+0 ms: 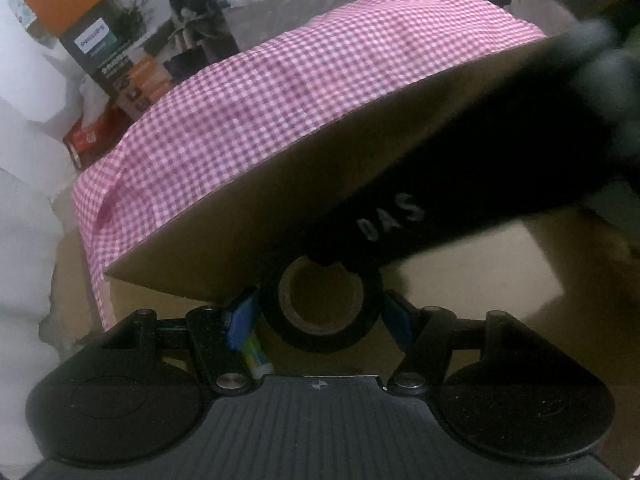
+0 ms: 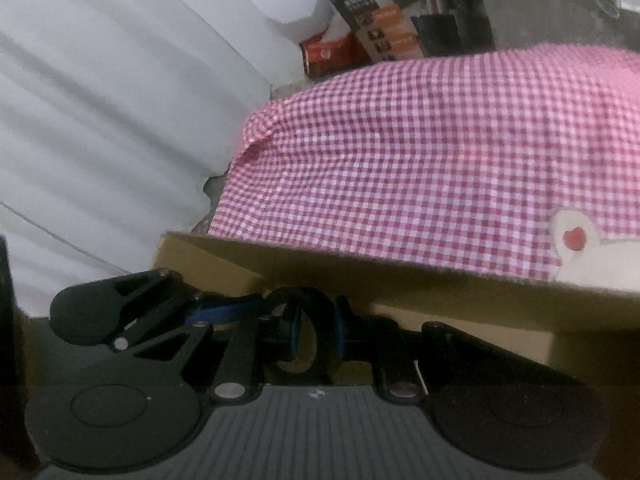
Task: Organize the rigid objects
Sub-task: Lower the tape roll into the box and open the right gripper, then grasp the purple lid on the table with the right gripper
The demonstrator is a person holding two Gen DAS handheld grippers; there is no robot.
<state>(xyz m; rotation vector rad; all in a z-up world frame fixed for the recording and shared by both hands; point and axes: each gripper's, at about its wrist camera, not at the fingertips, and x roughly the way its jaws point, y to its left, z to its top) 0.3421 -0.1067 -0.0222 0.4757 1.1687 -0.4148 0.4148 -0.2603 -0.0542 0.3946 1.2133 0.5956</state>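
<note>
- A roll of black tape (image 1: 322,312) with a brown cardboard core sits between the blue pads of the left gripper (image 1: 320,314), over the inside of a cardboard box (image 1: 480,276).
- The left jaws grasp the roll across its width, one pad against each side of it.
- In the right wrist view the same roll (image 2: 308,338) shows edge-on, and the right gripper (image 2: 316,332) has its jaws clenched on the roll's wall, one pad inside the core and one outside, as far as the dark view lets me tell.
- A black bar with pale letters (image 1: 460,200) crosses over the roll from the right; it looks like part of the other gripper, blurred.
- A green and yellow tube (image 1: 256,354) lies in the box just beside the left pad.
- The box's brown flap (image 1: 248,236) stands up behind the roll.
- Beyond the flap, a pink checked cloth (image 2: 420,152) covers the worktop.
- A printed carton (image 1: 132,36) and a red tissue pack (image 1: 90,136) stand further back.
</note>
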